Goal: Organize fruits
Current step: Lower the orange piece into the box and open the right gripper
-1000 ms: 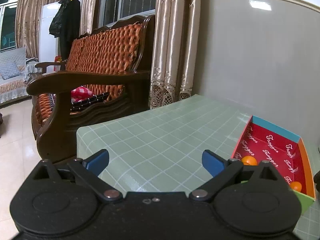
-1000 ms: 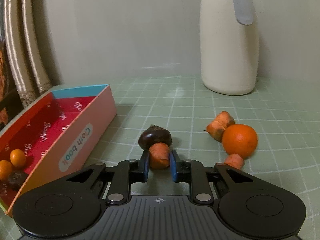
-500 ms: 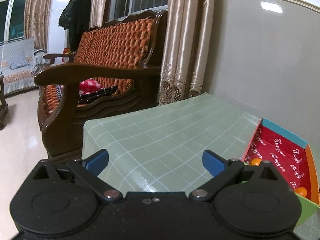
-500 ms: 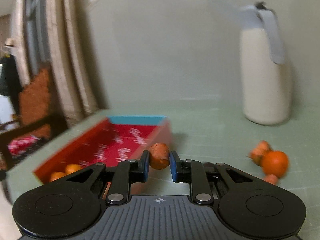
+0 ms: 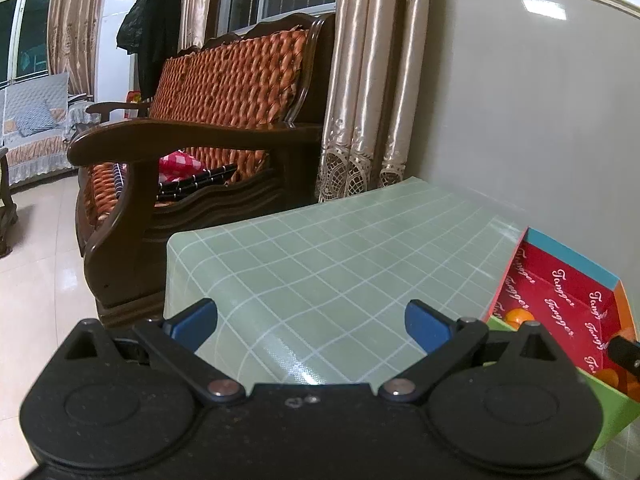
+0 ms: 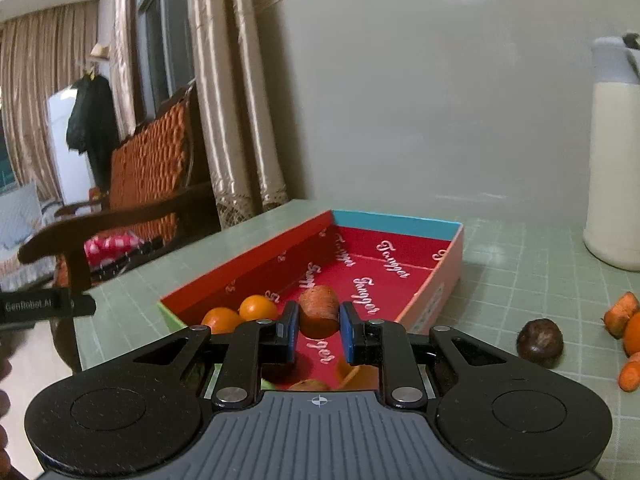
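Progress check on the fruit sorting: my right gripper point(image 6: 319, 330) has its fingers pinched on a carrot chunk point(image 6: 319, 311), and it hangs right over the near end of the red box point(image 6: 400, 276), so this piece looks about ready to drop in. Already in the box I can see two small oranges point(image 6: 240, 314) at the near end, plus something darker tucked under my fingers that I can't make out.

Left on the tabletop point(image 6: 520, 280), off to the right: a dark chestnut-looking thing point(image 6: 539, 343) and a cluster of carrot pieces point(image 6: 620, 314) around an orange at the frame edge. So maybe halfway, I'd guess.

My left gripper point(image 5: 311, 320) is empty, fingers spread wide, over bare tabletop just beside the box.
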### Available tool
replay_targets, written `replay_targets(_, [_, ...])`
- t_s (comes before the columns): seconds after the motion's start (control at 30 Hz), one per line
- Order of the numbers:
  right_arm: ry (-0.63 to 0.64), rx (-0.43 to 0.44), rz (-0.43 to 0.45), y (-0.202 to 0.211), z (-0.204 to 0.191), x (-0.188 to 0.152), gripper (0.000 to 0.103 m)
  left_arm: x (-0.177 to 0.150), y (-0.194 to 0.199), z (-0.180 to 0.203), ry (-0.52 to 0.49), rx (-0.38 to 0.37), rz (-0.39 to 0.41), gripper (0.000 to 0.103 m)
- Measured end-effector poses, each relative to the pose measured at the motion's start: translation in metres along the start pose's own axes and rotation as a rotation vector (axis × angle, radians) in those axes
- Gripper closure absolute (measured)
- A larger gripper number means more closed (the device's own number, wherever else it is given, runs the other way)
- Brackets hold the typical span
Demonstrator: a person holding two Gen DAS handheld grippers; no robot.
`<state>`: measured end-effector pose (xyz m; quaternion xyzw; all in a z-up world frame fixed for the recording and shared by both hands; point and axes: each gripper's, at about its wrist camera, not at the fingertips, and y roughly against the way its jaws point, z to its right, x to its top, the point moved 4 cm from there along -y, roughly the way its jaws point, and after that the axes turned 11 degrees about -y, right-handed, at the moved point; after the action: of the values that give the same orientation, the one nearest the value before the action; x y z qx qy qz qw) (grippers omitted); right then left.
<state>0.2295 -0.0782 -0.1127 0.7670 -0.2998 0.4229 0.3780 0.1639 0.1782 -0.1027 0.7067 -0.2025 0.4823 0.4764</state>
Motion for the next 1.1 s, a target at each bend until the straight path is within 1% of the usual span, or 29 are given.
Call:
replay_targets(0.03, [0.012, -0.007, 0.001, 0.0, -0.003, -0.001, 0.078, 0.0, 0.0, 0.0, 0.001, 0.0, -0.001, 0.009])
replay_targets(0.07, [0.02, -0.018, 0.008, -0.002, -0.004, -0.002, 0.07, 0.0, 0.0, 0.0, 0.001, 0.0, -0.001, 0.008])
replay_targets(0.1, [0.026, -0.023, 0.018, -0.005, -0.003, -0.002, 0.04, 0.0, 0.0, 0.0, 0.0, 0.001, -0.002, 0.008])
replay_targets(0.13, [0.041, -0.006, 0.046, -0.001, -0.005, -0.002, 0.015, 0.0, 0.0, 0.0, 0.0, 0.001, -0.003, 0.008])
replay_targets(0.17, [0.051, -0.027, 0.076, 0.003, -0.005, -0.002, 0.009, 0.0, -0.001, 0.0, 0.001, 0.001, -0.002, 0.008])
replay_targets(0.2, [0.065, -0.035, 0.109, 0.007, -0.007, -0.001, 0.008, 0.0, 0.0, 0.0, 0.002, 0.0, -0.001, 0.008])
replay_targets(0.23, [0.068, -0.036, 0.123, 0.01, -0.008, 0.001, 0.008, 0.0, 0.0, 0.001, 0.002, 0.001, 0.0, 0.008])
replay_targets(0.37, [0.013, -0.065, 0.188, 0.025, 0.004, 0.008, 0.008, 0.0, 0.001, 0.007, -0.02, -0.003, 0.012, 0.008])
replay_targets(0.5, [-0.025, -0.157, 0.27, 0.045, 0.024, 0.017, 0.008, 0.001, 0.008, 0.021, -0.062, -0.023, 0.056, 0.008])
replay_targets(0.6, [-0.056, -0.251, 0.316, 0.059, 0.041, 0.021, 0.008, 0.001, 0.014, 0.036, -0.106, -0.044, 0.084, 0.008])
replay_targets(0.7, [-0.094, -0.344, 0.336, 0.074, 0.061, 0.02, 0.008, 0.0, 0.019, 0.052, -0.149, -0.067, 0.11, 0.008])
replay_targets(0.77, [-0.125, -0.424, 0.354, 0.084, 0.073, 0.019, 0.008, -0.002, 0.025, 0.065, -0.182, -0.079, 0.134, 0.008])
replay_targets(0.8, [-0.138, -0.472, 0.366, 0.088, 0.079, 0.019, 0.005, -0.003, 0.028, 0.07, -0.195, -0.088, 0.149, 0.008])
replay_targets(0.83, [-0.151, -0.519, 0.381, 0.094, 0.085, 0.018, 0.0, -0.003, 0.032, 0.078, -0.217, -0.105, 0.171, 0.008])
replay_targets(0.97, [-0.225, -0.673, 0.419, 0.116, 0.109, 0.014, 0.0, -0.005, 0.052, 0.116, -0.329, -0.186, 0.253, 0.008])
replay_targets(1.07, [-0.266, -0.802, 0.452, 0.131, 0.126, 0.012, 0.0, -0.005, 0.067, 0.151, -0.402, -0.276, 0.273, 0.008])
replay_targets(1.1, [-0.272, -0.839, 0.461, 0.136, 0.13, 0.011, 0.0, -0.006, 0.073, 0.165, -0.433, -0.317, 0.27, 0.008])
